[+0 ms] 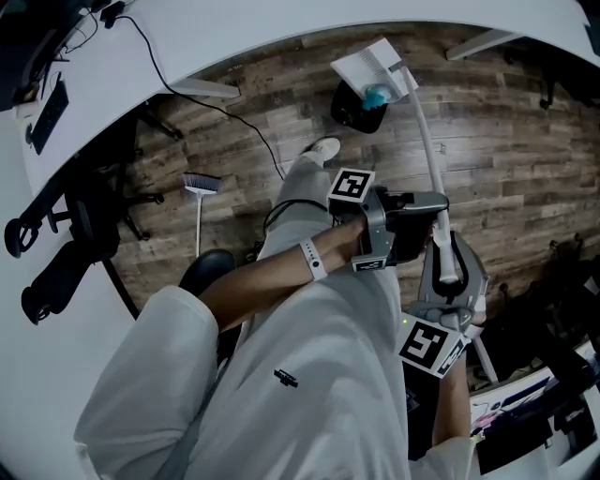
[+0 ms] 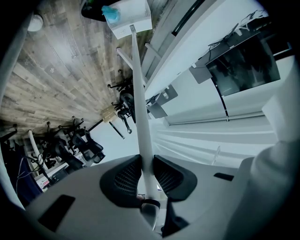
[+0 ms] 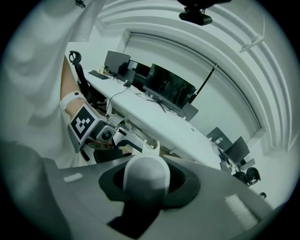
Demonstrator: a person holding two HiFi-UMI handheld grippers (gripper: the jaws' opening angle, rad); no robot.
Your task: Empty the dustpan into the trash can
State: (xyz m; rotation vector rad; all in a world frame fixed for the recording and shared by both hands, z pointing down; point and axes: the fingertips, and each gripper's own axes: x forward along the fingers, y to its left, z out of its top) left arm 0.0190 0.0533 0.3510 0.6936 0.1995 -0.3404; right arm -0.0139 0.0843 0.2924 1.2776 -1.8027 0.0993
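A white long-handled dustpan (image 1: pixel 373 64) is tipped over a black trash can (image 1: pixel 356 112) on the wood floor, with a teal scrap (image 1: pixel 377 95) at the can's mouth. Its white handle (image 1: pixel 427 141) runs back to both grippers. My left gripper (image 1: pixel 436 223), arm crossed over, is shut on the handle; its pads clamp the handle (image 2: pixel 143 140) below the dustpan (image 2: pixel 131 18). My right gripper (image 1: pixel 452 281) is shut on the handle's rounded end (image 3: pixel 146 174), nearer my body. The left gripper's marker cube (image 3: pixel 86 123) shows in the right gripper view.
A small broom (image 1: pixel 200 187) is on the floor to the left. A black office chair (image 1: pixel 70 248) stands by the curved white desk (image 1: pixel 262 23). The person's shoe (image 1: pixel 323 148) is near the trash can. A black cable (image 1: pixel 234 117) crosses the floor.
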